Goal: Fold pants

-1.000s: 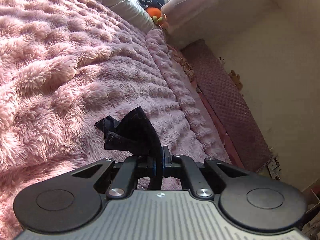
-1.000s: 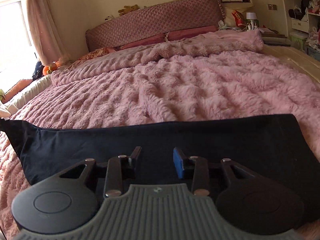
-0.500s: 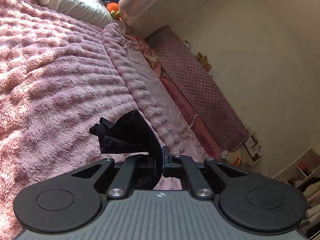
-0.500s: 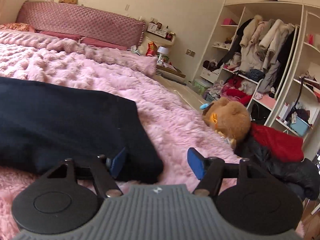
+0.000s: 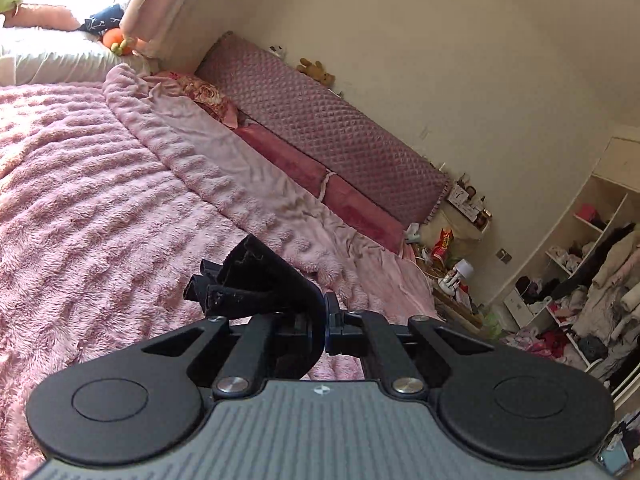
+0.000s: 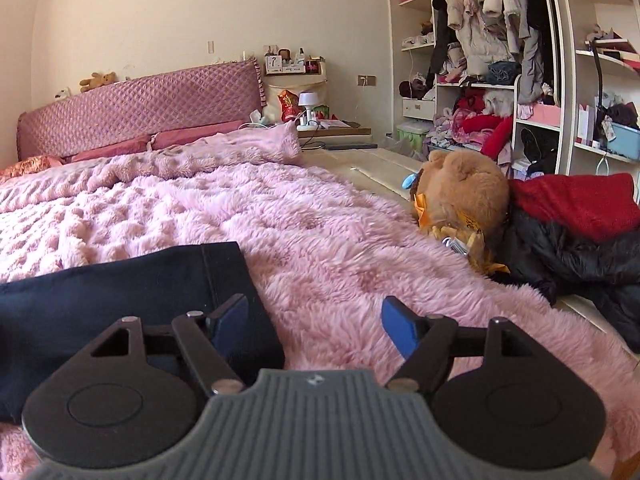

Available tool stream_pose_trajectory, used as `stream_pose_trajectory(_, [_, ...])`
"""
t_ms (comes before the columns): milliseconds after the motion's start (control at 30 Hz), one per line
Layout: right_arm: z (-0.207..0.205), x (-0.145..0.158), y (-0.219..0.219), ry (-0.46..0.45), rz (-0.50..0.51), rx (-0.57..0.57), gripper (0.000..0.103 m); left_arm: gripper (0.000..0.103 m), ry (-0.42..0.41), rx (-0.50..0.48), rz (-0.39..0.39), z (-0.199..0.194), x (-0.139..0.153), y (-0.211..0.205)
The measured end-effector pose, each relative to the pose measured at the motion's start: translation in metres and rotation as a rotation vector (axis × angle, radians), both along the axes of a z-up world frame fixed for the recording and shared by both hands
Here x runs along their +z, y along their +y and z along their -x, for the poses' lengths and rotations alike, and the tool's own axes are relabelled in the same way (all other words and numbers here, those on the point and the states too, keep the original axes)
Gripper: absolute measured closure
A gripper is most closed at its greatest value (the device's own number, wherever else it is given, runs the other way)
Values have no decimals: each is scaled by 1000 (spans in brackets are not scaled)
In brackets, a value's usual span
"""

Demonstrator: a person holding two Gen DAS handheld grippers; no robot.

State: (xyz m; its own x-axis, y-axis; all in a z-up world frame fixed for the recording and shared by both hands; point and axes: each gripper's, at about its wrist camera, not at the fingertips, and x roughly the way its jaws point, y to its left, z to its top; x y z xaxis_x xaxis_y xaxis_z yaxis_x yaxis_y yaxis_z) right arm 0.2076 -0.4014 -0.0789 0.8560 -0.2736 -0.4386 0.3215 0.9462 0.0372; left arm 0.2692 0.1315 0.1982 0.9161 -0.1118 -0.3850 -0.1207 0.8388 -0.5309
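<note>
Gripping a bunched fold of the dark pants (image 5: 260, 280), the left tongs (image 5: 325, 320) are pressed fully together on the cloth, which sticks up and out to one side of the fingers in a rumpled wad, raised clear of the pink fluffy blanket (image 5: 80, 208) seen behind it. The right tongs (image 6: 316, 316) stand wide apart, their jaws having just been opening, and nothing is held between them: one blue pad (image 6: 232, 316) hovers over the near corner of the pants (image 6: 120, 304), the other pad sits over bare blanket (image 6: 320, 240) just beside that corner. In the right wrist view the pants lie flat on the blanket as a dark band, with a stitched hem running along the end nearest the tongs. Beyond the pants, near the blanket's edge, a brown plush bear (image 6: 464, 196) lies on its side, touching a heap of black and red clothing (image 6: 572, 232). Farther past the pants the blanket is folded back into a ridge, with dark pink pillows (image 6: 120, 148) behind it and a quilted mauve headboard (image 6: 140, 108) against the wall. Beside the headboard stands a cluttered nightstand with a small white lamp (image 6: 306, 104), and well beyond the bear open wardrobe shelves (image 6: 500, 60) hold hanging coats and piled clothes.
</note>
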Motion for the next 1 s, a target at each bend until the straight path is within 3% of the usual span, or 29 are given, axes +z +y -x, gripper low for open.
stream_pose_trajectory(133, [6, 7, -12, -31, -40, -7, 33, 99, -2, -17, -89, 3, -2, -58])
stream_pose_trajectory(300, [13, 6, -28, -24, -50, -18, 33, 99, -9, -48, -144, 0, -20, -131])
stream_pose_trajectory(400, [15, 6, -41, -12, -81, -43, 33, 99, -21, -60, -232, -1, -37, -181])
stream_pose_trajectory(633, [26, 5, -91, -64, -361, -124, 33, 99, 17, -125, -464, -2, -105, -287])
stream_pose_trajectory(733, [27, 4, -101, -63, -360, -155, 33, 99, 50, -166, -543, 4, -141, -322])
stream_pose_trajectory(933, [27, -2, -116, -58, -436, -177, 33, 98, 76, -288, -589, 15, -198, -366])
stream_pose_trajectory(1000, [28, -2, -117, -62, -434, -184, 33, 98, 73, -314, -558, 17, -207, -371])
